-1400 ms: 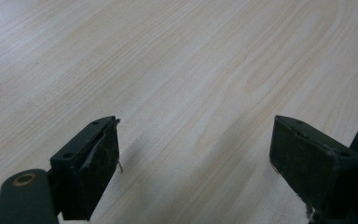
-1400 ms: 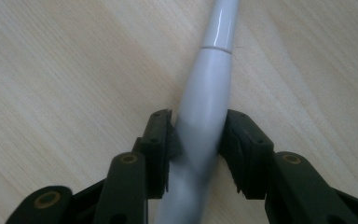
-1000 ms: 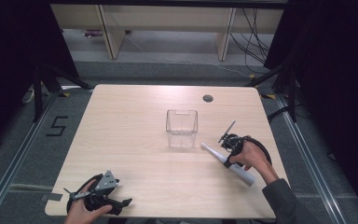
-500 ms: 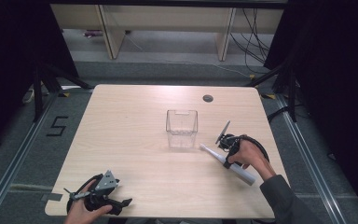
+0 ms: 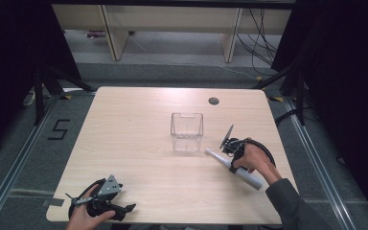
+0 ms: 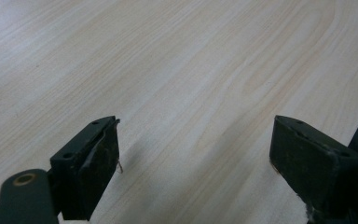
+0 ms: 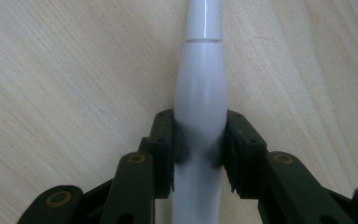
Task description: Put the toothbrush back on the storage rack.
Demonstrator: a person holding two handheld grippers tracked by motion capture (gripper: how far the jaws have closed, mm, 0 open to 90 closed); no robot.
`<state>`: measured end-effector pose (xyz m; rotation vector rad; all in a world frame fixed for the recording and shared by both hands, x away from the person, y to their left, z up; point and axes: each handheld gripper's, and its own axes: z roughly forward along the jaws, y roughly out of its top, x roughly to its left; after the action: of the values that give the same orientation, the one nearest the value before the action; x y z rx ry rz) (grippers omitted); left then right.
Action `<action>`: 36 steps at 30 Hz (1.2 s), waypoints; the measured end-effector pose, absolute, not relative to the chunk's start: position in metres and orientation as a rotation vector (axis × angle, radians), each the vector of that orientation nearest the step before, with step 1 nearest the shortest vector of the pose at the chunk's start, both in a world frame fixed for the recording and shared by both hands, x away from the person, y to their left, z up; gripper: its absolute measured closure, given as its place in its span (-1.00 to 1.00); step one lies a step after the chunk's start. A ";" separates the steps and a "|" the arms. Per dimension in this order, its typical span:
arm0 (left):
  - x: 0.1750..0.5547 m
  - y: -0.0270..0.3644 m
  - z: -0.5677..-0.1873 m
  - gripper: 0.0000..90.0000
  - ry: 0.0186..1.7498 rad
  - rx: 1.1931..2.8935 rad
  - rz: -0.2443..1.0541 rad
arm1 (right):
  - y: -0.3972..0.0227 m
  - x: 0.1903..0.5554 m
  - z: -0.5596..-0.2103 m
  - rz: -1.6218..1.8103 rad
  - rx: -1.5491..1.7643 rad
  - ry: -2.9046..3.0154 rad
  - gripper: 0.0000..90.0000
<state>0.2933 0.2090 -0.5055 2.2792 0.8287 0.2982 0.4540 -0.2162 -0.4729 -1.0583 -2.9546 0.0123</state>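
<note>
Right of the box (image 5: 187, 131), the right gripper (image 5: 229, 152) pinches a white tube (image 7: 200, 98) (lying on the table (image 5: 134, 120)); the left gripper (image 6: 196, 154) stands spread.

Clear plastic box (image 5: 187, 131), upright, open top, mid tabletop (image 5: 134, 143), just up-left of right tool, well apart from left tool. Round grommet hole (image 5: 213, 101) far edge, beyond right tool. Floor: "5" marking (image 5: 59, 129), cables (image 5: 258, 28), shelf legs (image 5: 110, 28) at back.
</note>
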 end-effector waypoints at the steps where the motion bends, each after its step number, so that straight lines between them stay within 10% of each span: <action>1: 0.293 0.209 -0.506 -0.66 0.829 2.280 0.298 | -0.216 0.454 -0.473 0.011 -1.053 -2.955 0.48; 36: 0.293 0.209 -0.506 -0.66 0.836 2.277 0.293 | -0.269 0.436 -0.400 -0.757 -1.206 -3.007 0.49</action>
<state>0.2932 0.2090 -0.5059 2.2768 0.8355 0.2934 0.4360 -0.2689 -0.3998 -1.2056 -3.0069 -0.7575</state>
